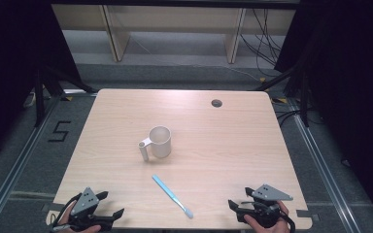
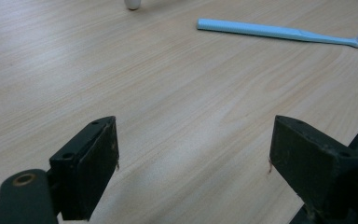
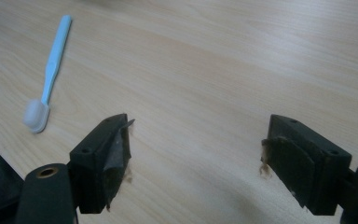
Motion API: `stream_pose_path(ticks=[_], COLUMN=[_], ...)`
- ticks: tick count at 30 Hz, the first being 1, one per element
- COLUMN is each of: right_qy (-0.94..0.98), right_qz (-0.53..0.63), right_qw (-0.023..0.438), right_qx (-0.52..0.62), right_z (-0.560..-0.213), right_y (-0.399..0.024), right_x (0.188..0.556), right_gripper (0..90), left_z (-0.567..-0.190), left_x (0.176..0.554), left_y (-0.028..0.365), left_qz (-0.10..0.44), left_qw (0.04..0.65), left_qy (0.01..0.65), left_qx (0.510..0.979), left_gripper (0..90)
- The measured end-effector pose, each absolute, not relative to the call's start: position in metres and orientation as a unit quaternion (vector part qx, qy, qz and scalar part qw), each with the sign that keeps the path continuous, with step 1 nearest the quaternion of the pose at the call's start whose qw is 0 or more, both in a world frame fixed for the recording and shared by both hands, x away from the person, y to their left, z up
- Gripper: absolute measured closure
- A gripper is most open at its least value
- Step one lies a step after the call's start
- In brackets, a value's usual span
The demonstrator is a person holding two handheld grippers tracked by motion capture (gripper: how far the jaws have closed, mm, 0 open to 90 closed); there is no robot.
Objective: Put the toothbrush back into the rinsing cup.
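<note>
— Waiting at the near edge of the counter (image 1: 126, 104) with both tools, I'd call this the very start: nothing is gripped yet. The left gripper (image 1: 108, 206) sits at the near left corner, the right gripper (image 1: 238, 204) at the near right corner, and both sets of jaws stand spread with bare wood between them.

— Where's the thing you're after?

— The toothbrush (image 1: 172, 195) lies flat between my two grippers, close to the near edge, apart from both. Its handle points toward the cup (image 1: 159, 141) in the middle of the counter; its bristle end is nearest me. In the right gripper view the toothbrush (image 3: 50, 74) is off to the left of my jaws; in the left gripper view the toothbrush (image 2: 279, 32) is ahead and to the right.

— Next move?

— I judge one gripper must swing inward, line its jaws across the thin handle, come low and pinch.
</note>
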State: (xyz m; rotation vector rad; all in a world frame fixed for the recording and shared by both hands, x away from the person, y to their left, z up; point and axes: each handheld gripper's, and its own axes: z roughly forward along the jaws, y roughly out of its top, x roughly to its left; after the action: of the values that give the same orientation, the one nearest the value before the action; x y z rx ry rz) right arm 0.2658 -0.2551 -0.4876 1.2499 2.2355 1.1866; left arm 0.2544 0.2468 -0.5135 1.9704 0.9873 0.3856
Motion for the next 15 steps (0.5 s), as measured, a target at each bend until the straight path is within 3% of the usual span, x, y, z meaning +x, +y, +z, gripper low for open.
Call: stream_pose_path(ticks=[15], right_qy=[0.787], right_qz=[0.417], right_qw=[0.158], right_qx=[0.427], right_z=[-0.487], right_y=[-0.252], right_x=[0.266], right_gripper=[23.8], left_z=[-0.503], left_x=[0.262], left_y=[0.225], left_qz=[0.147], left_qw=[0.468], left_qy=[0.333], left_qx=[0.806], left_gripper=[14.8])
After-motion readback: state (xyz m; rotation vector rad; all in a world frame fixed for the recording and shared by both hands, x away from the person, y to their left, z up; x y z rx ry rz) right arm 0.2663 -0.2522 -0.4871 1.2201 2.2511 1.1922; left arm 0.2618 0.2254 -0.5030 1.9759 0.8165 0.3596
